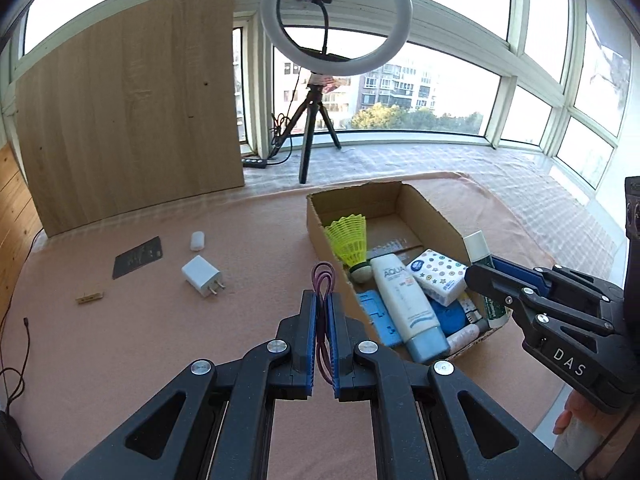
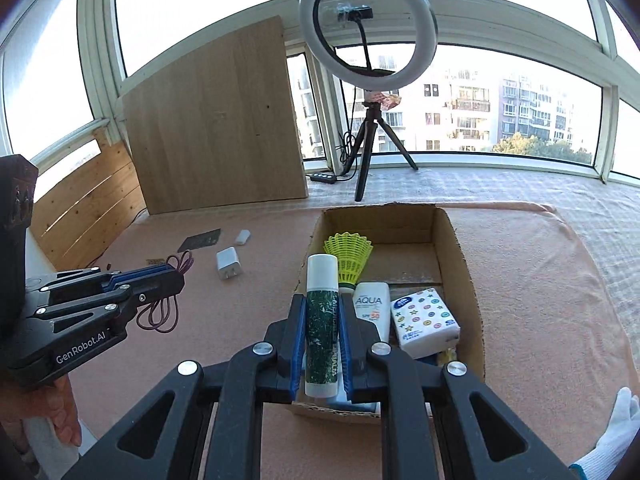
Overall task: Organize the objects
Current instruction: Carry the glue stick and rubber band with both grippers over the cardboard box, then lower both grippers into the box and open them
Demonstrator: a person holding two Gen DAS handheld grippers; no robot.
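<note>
My left gripper [image 1: 322, 304] is shut on a purple looped cord [image 1: 323, 276], held above the pink cloth just left of the cardboard box [image 1: 420, 208]. From the right wrist view the left gripper [image 2: 176, 276] shows at the left with the purple cord [image 2: 160, 316] dangling from it. My right gripper [image 2: 321, 316] is shut on a white-capped green tube [image 2: 320, 332], held upright over the near end of the box [image 2: 460, 264]. The box holds a yellow shuttlecock [image 1: 350, 240], a sunscreen bottle [image 1: 404, 300], a tissue pack [image 1: 438, 276] and blue items.
On the cloth left of the box lie a white charger plug [image 1: 202, 275], a small white cap [image 1: 197, 240], a dark card [image 1: 138, 257] and a small wooden clip [image 1: 90, 298]. A ring light on a tripod [image 1: 316, 120] and a wooden board [image 1: 128, 112] stand behind.
</note>
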